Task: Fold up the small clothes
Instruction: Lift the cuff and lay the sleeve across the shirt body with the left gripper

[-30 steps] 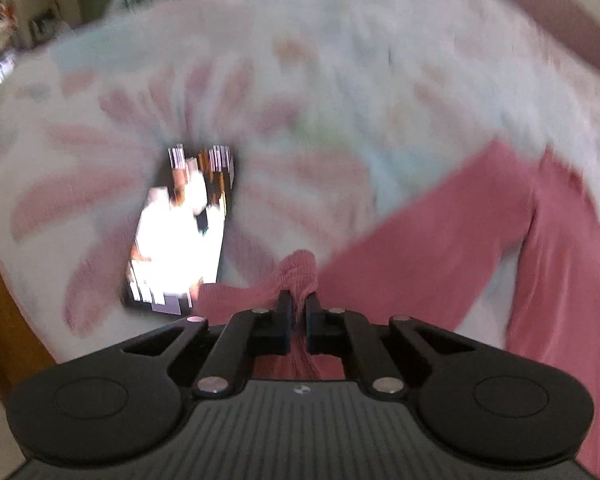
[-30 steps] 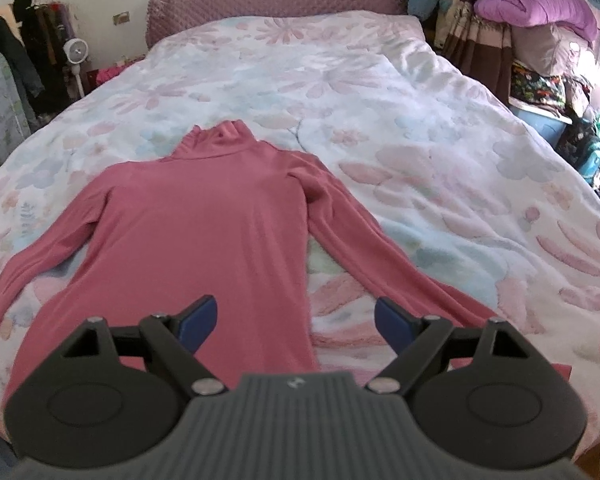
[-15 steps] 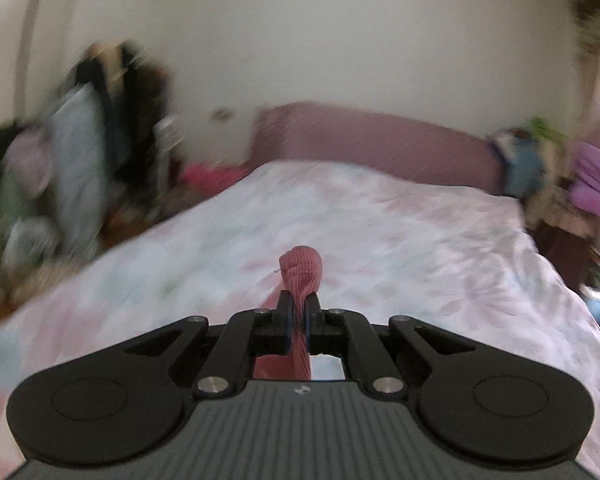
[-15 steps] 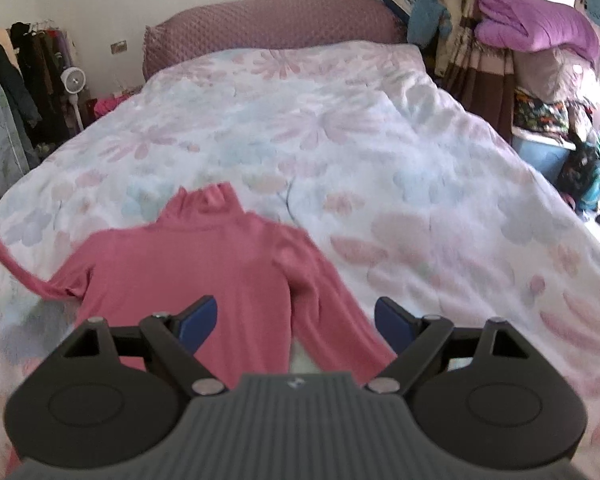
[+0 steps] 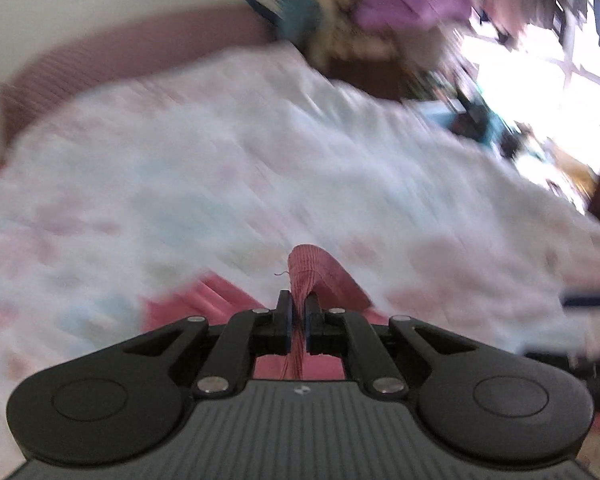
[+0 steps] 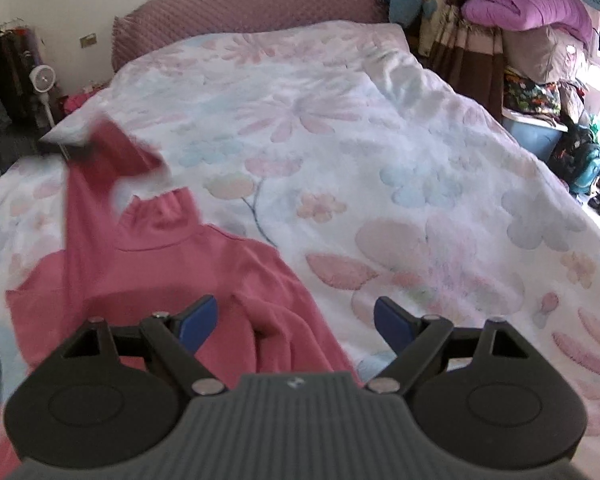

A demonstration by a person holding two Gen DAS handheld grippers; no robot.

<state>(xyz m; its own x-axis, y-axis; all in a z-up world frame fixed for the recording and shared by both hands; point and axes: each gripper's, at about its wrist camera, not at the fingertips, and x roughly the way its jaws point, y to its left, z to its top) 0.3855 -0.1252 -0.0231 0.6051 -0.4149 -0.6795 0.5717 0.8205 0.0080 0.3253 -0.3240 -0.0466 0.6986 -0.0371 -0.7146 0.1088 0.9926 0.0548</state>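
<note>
A pink turtleneck top [image 6: 172, 276] lies on the flowered bedspread [image 6: 340, 152], collar toward the headboard. My left gripper [image 5: 296, 312] is shut on the ribbed cuff of its sleeve [image 5: 320, 272], which sticks up past the pads. In the right wrist view that lifted sleeve [image 6: 96, 176] hangs blurred above the top's left shoulder. My right gripper [image 6: 296, 324] is open and holds nothing; it hovers over the top's right sleeve [image 6: 296, 320], which lies bunched near the body.
A padded mauve headboard [image 6: 244, 12] closes the far end of the bed. Piled bedding and clothes [image 6: 528, 4] and a blue bin [image 6: 536, 136] stand along the right side. A small white fan [image 6: 44, 80] and dark hanging clothes are at the left.
My left gripper swung the held sleeve up from the bed's left edge and across over the top. The right gripper moved in toward the collar end, and the right sleeve now lies bunched.
</note>
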